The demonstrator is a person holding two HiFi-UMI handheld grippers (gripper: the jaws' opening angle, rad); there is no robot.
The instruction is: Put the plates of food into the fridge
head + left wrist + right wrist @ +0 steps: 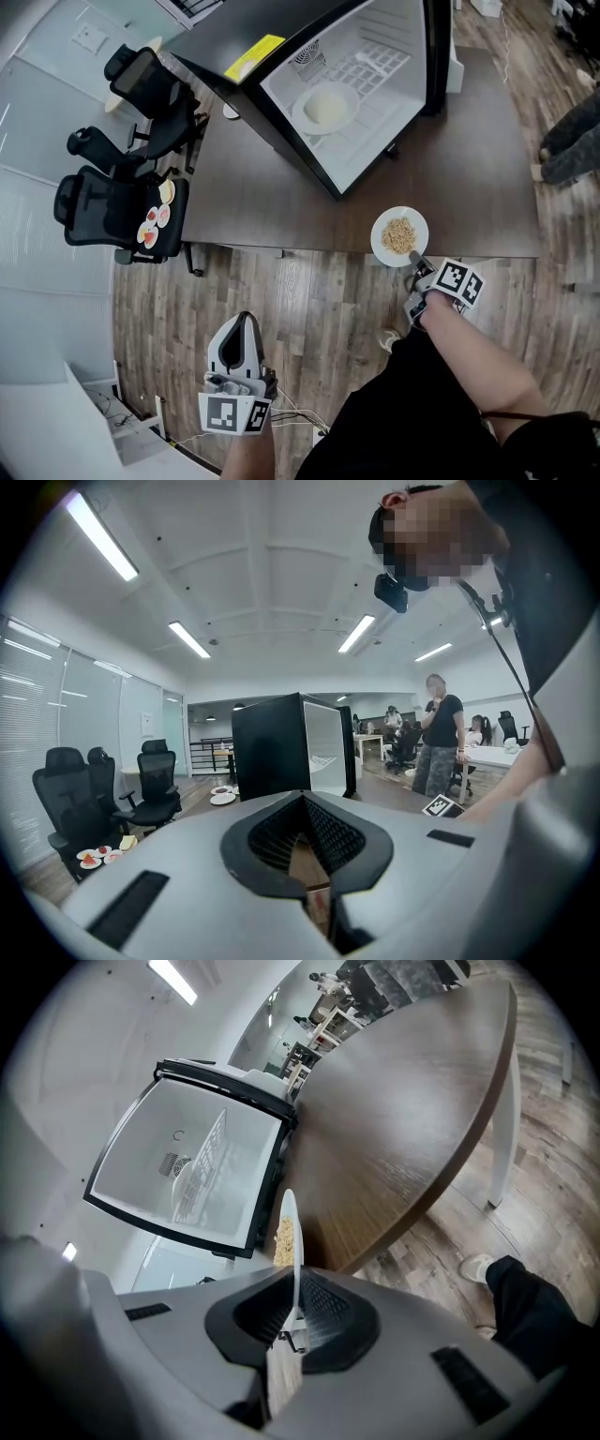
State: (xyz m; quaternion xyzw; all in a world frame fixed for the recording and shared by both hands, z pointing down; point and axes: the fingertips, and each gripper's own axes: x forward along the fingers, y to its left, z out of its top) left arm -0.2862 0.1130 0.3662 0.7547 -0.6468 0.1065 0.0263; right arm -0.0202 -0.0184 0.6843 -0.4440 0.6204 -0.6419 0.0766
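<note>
- Pinching the near rim of the plate of brownish food [379, 234], the right gripper [415, 260] has its jaws clamped on that rim. The plate sits at the near edge of the table [469, 169], partly over the floor.
- From the head view I cannot tell whether the plate's underside touches the table or hangs just above it.
- In the right gripper view the same plate [292, 1232] shows only as a thin edge-on sliver running into the right gripper [295, 1321]. A strip of grainy food peeps out beside it, and what kind of food it is cannot be made out.
- The left gripper [246, 319] hangs over the wooden floor, well apart from the table. In its own view its jaws [305, 855] are pressed together with nothing between them.
- The fridge [272, 28] stands on the table with its white inside facing the person. Its door is swung aside and cut off by the top of the picture.
- A second plate [300, 114] with pale food, too washed out to identify, lies inside the fridge.
- A small white dish [230, 111] is mostly hidden behind the fridge's corner.
- Small plates [155, 220] lie on an office chair [103, 211] at the left, their contents too small to name.
</note>
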